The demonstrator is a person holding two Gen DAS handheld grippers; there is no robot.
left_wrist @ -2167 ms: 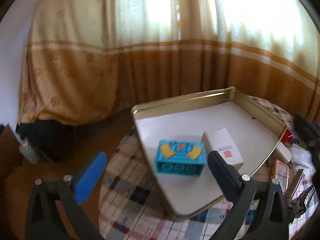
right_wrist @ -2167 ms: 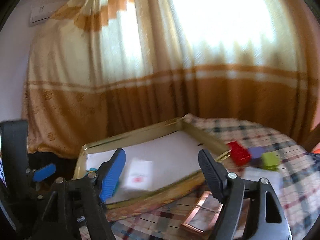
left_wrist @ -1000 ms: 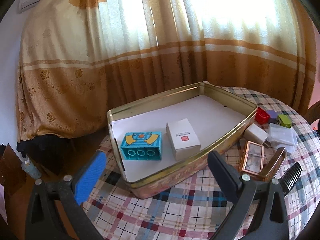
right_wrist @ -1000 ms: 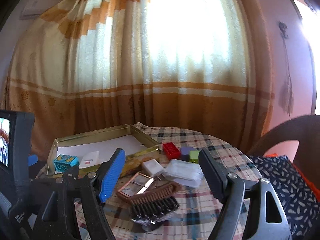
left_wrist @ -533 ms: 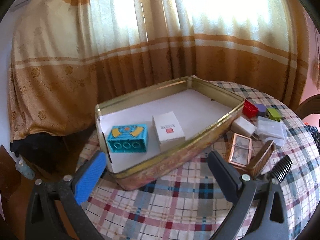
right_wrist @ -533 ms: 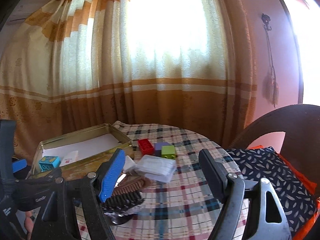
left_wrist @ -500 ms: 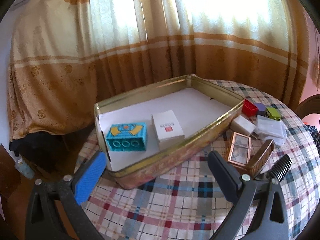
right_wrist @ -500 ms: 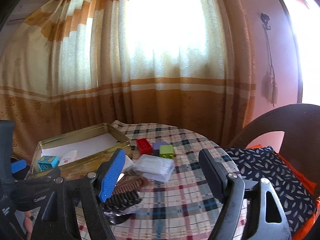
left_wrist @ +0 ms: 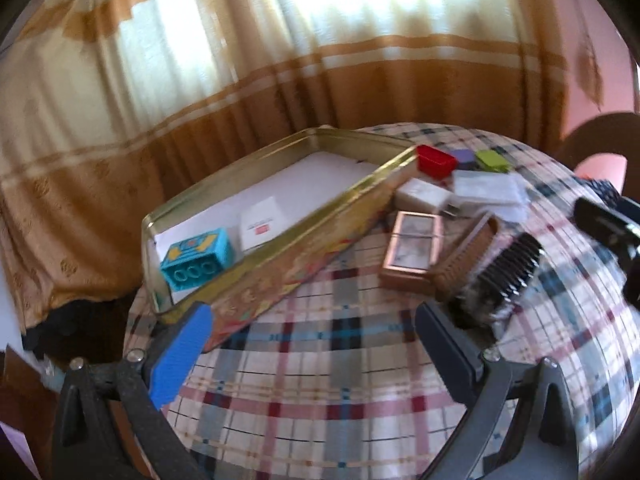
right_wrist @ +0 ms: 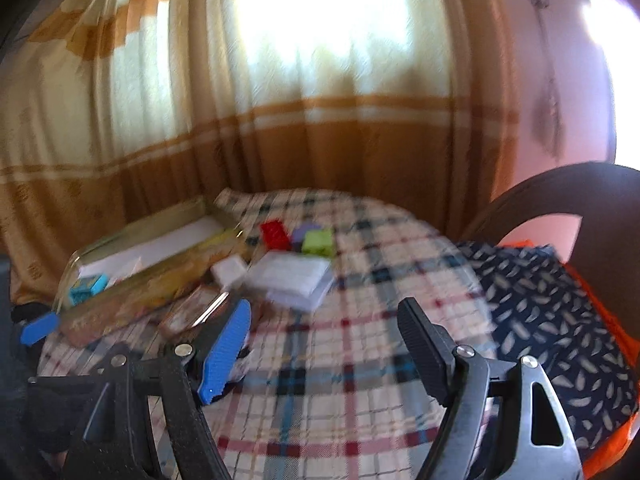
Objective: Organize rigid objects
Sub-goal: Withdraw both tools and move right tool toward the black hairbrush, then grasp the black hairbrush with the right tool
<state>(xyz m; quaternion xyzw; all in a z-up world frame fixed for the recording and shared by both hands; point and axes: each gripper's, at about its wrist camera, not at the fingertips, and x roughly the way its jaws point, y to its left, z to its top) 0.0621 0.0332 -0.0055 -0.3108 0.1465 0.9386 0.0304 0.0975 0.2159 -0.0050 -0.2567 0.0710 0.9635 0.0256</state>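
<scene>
Gold-coloured rectangular metal tin (left_wrist: 280, 240) is holding only a teal toy brick (left_wrist: 198, 254) and a small white box (left_wrist: 262, 226); remaining items are lying at 3 o'clock. Left gripper (left_wrist: 312, 344) and right gripper (right_wrist: 324, 344) are hovering wide open, gripping nothing.

Round table, plaid cloth (left_wrist: 320, 380) — bears: gold tin (left_wrist: 304, 236); red block (left_wrist: 436, 162), purple block (left_wrist: 464, 157), green block (left_wrist: 492, 160) grouped beside its far corner; white adapter (left_wrist: 420, 196); clear packet (left_wrist: 488, 192); framed case (left_wrist: 414, 248); wooden brush (left_wrist: 468, 256); black comb (left_wrist: 516, 268).
</scene>
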